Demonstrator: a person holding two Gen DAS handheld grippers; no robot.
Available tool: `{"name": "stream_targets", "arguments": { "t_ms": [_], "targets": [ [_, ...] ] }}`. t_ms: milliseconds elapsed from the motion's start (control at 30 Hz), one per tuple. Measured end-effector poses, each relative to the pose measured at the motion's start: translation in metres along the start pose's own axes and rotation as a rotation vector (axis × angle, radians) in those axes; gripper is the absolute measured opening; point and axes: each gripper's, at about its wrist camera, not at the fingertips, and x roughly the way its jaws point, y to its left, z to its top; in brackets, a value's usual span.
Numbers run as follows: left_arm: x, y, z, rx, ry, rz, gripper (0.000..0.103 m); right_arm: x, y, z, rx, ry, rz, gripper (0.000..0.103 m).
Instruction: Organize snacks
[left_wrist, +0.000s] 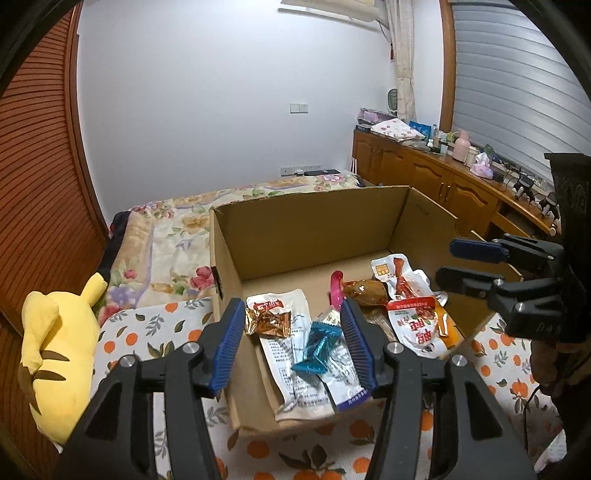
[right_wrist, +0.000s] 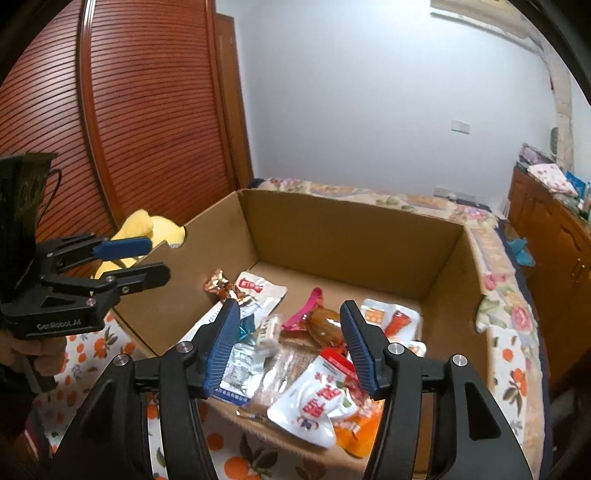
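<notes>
An open cardboard box (left_wrist: 306, 236) sits on a bed covered with an orange-print cloth (left_wrist: 155, 332), and the snacks lie scattered across the box floor, bunched toward its near edge. The left tool (left_wrist: 293, 332) hovers above the near-left part of the box with its blue pads spread wide and nothing between them; directly below and ahead of it lies a teal-wrapped candy (left_wrist: 317, 349), resting on a long white packet (left_wrist: 291, 350) whose long axis runs from near to far. A gold-foil candy (left_wrist: 267, 322) lies just left of the teal one. The right tool (right_wrist: 290, 345) is also spread open and empty, hanging over the near-right part of the box, above a glossy brown snack (right_wrist: 325, 326) and a white pouch with red lettering (right_wrist: 321, 398) (this pouch partly overhangs the near rim). Judging from these positions, the teal candy lies nearest the left tool, straight down between its pads, while the red-lettered pouch and brown snack fall to the right tool. A yellow plush toy (left_wrist: 55, 347) lies outside the box, on the far left.
</notes>
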Motion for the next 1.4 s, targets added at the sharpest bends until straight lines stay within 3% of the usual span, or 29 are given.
{"name": "stream_targets", "arguments": {
  "t_ms": [200,333,600,767,967,1100,1400],
  "targets": [
    [-0.025,-0.011,-0.004,0.007,-0.020,0.022,0.060,-0.031,0.000,-0.006,0.024,-0.039,-0.034,0.061],
    [-0.045,-0.018,-0.006,0.006,-0.049,0.023,0.071,-0.051,0.003,-0.009,0.033,-0.065,-0.054,0.065],
    [-0.079,-0.029,-0.012,0.007,-0.072,0.030,0.074,-0.091,0.010,-0.012,0.047,-0.111,-0.073,0.070],
    [-0.097,-0.033,-0.015,-0.004,-0.099,0.036,0.090,-0.109,0.013,-0.016,0.053,-0.130,-0.101,0.076],
    [-0.116,-0.045,-0.016,0.012,-0.132,0.074,0.102,-0.121,0.019,-0.020,0.065,-0.148,-0.154,0.088],
    [-0.124,-0.049,-0.017,0.007,-0.151,0.093,0.103,-0.127,0.022,-0.023,0.077,-0.162,-0.190,0.094],
    [-0.135,-0.057,-0.023,-0.010,-0.173,0.146,0.103,-0.139,0.033,-0.030,0.063,-0.190,-0.266,0.095]
  ]
}}
